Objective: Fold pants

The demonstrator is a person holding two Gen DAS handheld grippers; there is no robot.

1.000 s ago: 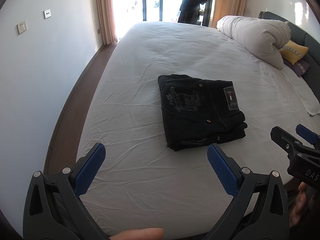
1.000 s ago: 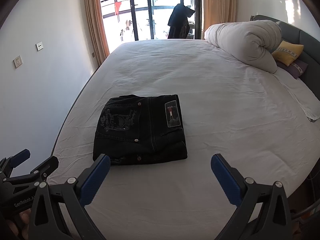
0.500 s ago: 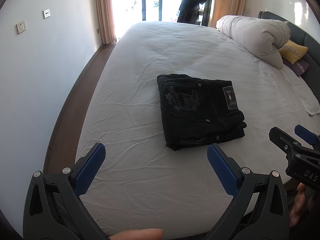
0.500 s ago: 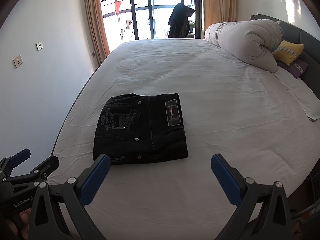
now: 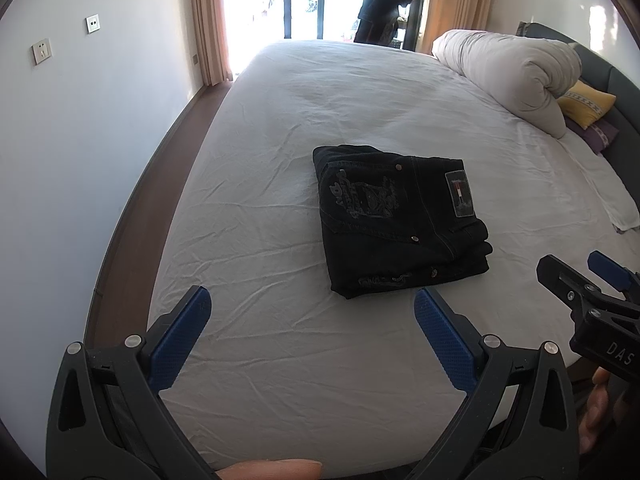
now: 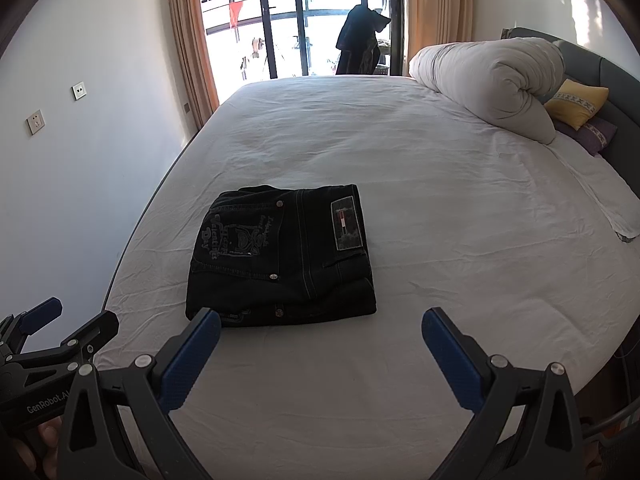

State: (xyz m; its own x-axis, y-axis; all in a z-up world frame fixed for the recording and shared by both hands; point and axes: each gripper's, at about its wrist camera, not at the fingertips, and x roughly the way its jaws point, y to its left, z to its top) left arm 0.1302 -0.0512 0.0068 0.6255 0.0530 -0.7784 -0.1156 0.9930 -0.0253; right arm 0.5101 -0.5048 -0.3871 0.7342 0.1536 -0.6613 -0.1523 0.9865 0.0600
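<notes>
Black denim pants (image 5: 402, 220), folded into a compact rectangular stack, lie on the wrinkled white bedsheet (image 5: 280, 360) toward the near side of the bed. On top, a back pocket with grey embroidered lettering faces up, and a rectangular grey waistband patch with a small red and white mark sits toward the stack's right edge. The layered folded edges show along the near side and the right side.

Neither tool touches the cloth. The left gripper (image 5: 310, 306) hangs over bare sheet in front of the stack, its 2 blue-padded fingers spread wide and holding nothing. The right gripper (image 6: 320, 326) is also spread wide and empty; in its own view the left pad's tip overlaps the stack's near left corner, though contact cannot be told. Each tool appears at the edge of the other's view, with part of a hand behind it.

A rolled pale grey duvet (image 6: 492, 80) lies at the far right near a yellow cushion (image 6: 578, 102) and a purple pillow (image 6: 588, 132). Orange-brown curtains (image 6: 188, 40) frame a bright glass door beyond the bed.
</notes>
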